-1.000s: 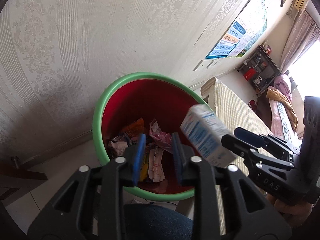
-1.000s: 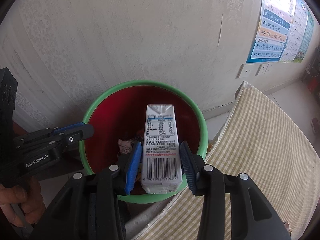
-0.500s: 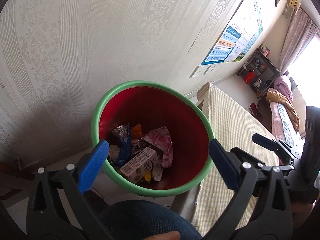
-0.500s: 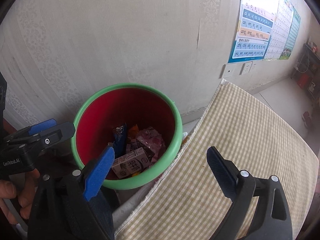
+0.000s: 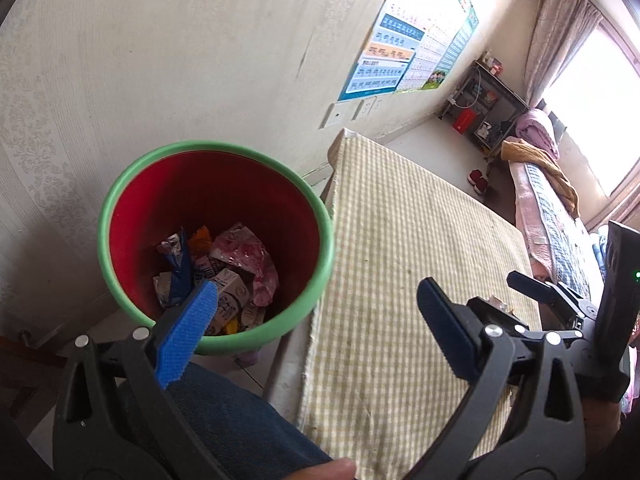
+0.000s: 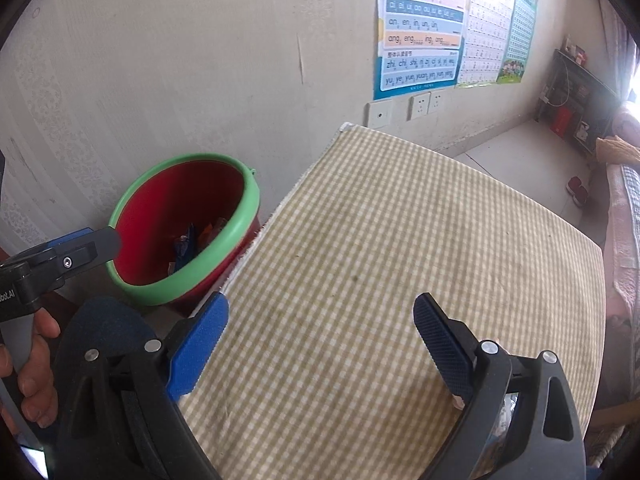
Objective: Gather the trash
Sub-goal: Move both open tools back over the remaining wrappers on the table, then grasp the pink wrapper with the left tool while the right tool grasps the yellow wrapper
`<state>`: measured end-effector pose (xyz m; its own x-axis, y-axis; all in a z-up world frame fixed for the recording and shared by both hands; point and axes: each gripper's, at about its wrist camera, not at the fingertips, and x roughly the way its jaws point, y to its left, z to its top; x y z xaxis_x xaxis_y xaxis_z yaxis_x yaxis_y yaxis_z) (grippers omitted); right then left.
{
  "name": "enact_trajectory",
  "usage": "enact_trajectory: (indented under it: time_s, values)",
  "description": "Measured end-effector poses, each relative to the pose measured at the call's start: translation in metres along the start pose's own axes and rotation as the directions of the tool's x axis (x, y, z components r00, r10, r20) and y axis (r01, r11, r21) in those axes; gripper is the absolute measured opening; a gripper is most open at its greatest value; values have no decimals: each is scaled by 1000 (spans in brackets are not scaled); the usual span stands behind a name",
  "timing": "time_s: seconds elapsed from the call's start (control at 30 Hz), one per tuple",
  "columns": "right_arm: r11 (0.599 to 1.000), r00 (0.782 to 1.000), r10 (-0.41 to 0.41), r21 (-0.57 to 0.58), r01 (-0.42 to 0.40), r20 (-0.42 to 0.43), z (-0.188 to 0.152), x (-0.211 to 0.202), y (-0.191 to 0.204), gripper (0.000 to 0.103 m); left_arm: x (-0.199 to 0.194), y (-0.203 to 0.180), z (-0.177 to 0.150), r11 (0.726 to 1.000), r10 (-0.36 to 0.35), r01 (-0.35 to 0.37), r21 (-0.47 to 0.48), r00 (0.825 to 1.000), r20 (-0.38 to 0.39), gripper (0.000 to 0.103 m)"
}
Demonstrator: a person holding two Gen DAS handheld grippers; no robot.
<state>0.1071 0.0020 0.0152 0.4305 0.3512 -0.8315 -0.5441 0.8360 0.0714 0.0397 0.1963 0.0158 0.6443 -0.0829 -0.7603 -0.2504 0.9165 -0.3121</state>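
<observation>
A red bin with a green rim (image 5: 120, 200) stands on the floor by the wall, left of the table. In it lie a white milk carton (image 5: 229, 294), a pink wrapper (image 5: 248, 256) and a blue wrapper (image 5: 180, 270). My left gripper (image 5: 316, 308) is open and empty, spanning the bin's right rim and the table edge. My right gripper (image 6: 322, 312) is open and empty over the checked tablecloth (image 6: 380, 240), with the bin (image 6: 236, 224) to its left. Each gripper shows in the other's view: the right gripper (image 5: 552, 300), the left gripper (image 6: 80, 248).
A papered wall with posters (image 6: 420, 28) and sockets (image 6: 424, 104) runs behind the bin and table. A knee in jeans (image 5: 224, 420) is below the bin. A hand (image 6: 32, 360) holds the left gripper. A bed (image 5: 560, 216) and shelf (image 5: 480, 108) stand far right.
The right gripper opened and the milk carton it held now lies in the bin. The left jaws also widened. Both grippers swung right, from above the bin toward the table.
</observation>
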Motion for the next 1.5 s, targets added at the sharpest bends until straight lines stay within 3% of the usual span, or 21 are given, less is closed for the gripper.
enact_trajectory:
  time_s: [0.5, 0.93, 1.4, 1.5]
  values:
    - [975, 989, -149, 164, 149, -8, -57, -50, -115, 91, 32, -104, -22, 981, -108, 120, 154, 990, -86, 97]
    - [947, 979, -196, 246, 205, -58, -91, -60, -169, 90, 70, -172, -44, 944, -173, 220, 246, 964, -200, 97]
    - [940, 978, -111, 301, 161, -177, -108, -16, -198, 59, 130, -208, -58, 928, -158, 257, 271, 928, -338, 97]
    - [941, 975, -110, 296, 165, -192, -108, -8, -199, 49, 138, -212, -59, 923, -155, 263, 281, 922, -356, 94]
